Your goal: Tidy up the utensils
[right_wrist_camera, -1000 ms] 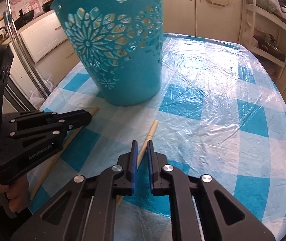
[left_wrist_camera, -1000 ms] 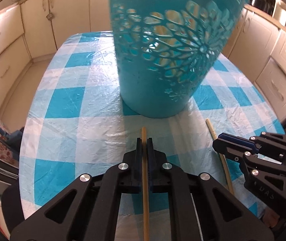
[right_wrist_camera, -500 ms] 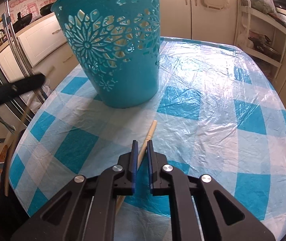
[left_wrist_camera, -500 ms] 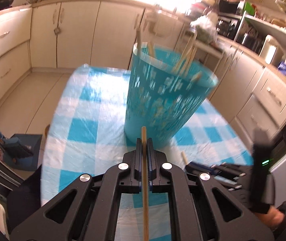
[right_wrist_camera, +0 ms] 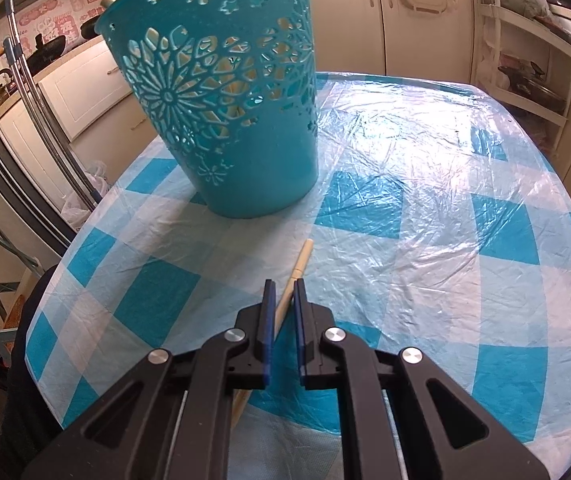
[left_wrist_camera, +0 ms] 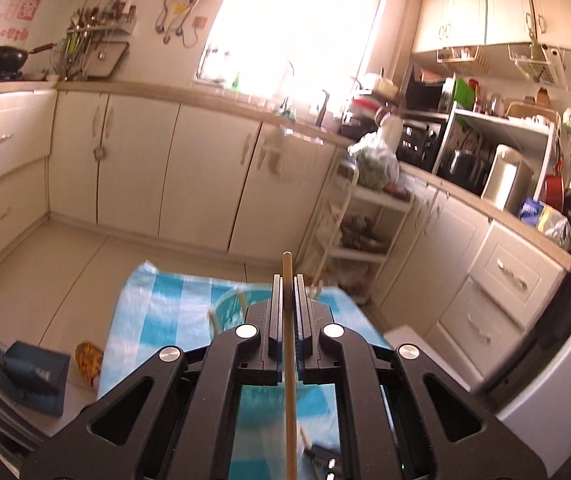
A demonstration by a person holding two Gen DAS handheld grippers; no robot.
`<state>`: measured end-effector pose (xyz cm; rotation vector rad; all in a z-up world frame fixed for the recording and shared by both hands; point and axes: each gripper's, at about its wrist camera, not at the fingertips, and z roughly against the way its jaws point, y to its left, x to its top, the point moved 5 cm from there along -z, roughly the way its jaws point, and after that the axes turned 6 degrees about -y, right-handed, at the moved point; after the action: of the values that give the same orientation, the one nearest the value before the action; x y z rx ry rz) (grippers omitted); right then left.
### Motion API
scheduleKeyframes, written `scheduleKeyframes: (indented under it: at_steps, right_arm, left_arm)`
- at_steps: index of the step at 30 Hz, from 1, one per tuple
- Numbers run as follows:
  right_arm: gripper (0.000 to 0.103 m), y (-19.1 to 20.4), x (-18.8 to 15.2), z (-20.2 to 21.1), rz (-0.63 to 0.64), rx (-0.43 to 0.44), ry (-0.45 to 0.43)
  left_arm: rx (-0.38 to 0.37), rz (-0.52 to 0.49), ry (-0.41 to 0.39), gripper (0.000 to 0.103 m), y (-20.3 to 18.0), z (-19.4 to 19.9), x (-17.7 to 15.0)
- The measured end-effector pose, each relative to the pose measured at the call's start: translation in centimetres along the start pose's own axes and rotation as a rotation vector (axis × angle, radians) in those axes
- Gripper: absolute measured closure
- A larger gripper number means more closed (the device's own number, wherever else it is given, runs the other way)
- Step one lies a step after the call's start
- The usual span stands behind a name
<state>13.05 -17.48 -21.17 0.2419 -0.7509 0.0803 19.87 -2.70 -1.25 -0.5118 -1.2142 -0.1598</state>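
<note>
Currently my left fingers (left_wrist_camera: pixel 287 284) are clamped on a wooden chopstick (left_wrist_camera: pixel 288 360), which runs straight along the gap between them, its tip poking out past the pads. Left view looks out across the kitchen: cream cabinets (left_wrist_camera: pixel 205 176), bright window (left_wrist_camera: pixel 293 20). Below the fingers I see the far end of the blue-checked worktop (left_wrist_camera: pixel 157 304) and the rim of the teal basket (left_wrist_camera: pixel 229 300), with stick ends showing at that rim. My right fingers (right_wrist_camera: pixel 283 292) point down at the worktop (right_wrist_camera: pixel 425 220) with only a narrow gap between the blue pads. A second chopstick (right_wrist_camera: pixel 299 268) lies on the cloth and passes under that gap; I cannot tell whether the pads touch it. The teal basket (right_wrist_camera: pixel 225 112) with its flower cut-outs stands upright just beyond that chopstick's tip, apart from it, with pale sticks visible through the holes.
</note>
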Motion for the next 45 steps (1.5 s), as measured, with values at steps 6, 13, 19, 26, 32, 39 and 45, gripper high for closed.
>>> scheduleKeyframes:
  at_steps: [6, 13, 19, 26, 32, 39, 45]
  right_arm:
    - [0.093, -0.4, 0.1, 0.0, -0.018, 0.023, 0.000]
    - [0.093, -0.7, 0.1, 0.1, -0.036, 0.042, 0.001]
    - [0.093, -0.9, 0.1, 0.0, -0.048, 0.056, 0.002]
    - [0.093, -0.9, 0.1, 0.0, -0.060, 0.064, 0.002]
    - [0.093, -0.8, 0.1, 0.0, -0.049, 0.054, 0.002]
    - [0.085, -0.1, 0.0, 0.1, -0.021, 0.051, 0.005]
    - [0.088, 0.9, -0.1, 0.0, 0.049, -0.028, 0.002]
  left_arm:
    - [0.030, 0.011, -0.113, 0.098, -0.4, -3.1, 4.6]
    - [0.104, 0.035, -0.198, 0.098, 1.0, -6.9, 6.7]
    - [0.135, 0.061, -0.190, 0.098, 2.9, -9.5, 5.9]
    - [0.138, 0.038, -0.143, 0.098, 3.2, -10.4, 3.2]
    - [0.133, -0.006, -0.073, 0.098, 2.5, -10.1, 0.5]
    - [0.169, -0.057, -0.016, 0.062, 2.7, -6.9, -1.8]
    - [0.268, -0.038, -0.059, 0.033, 5.4, -0.9, -3.3]
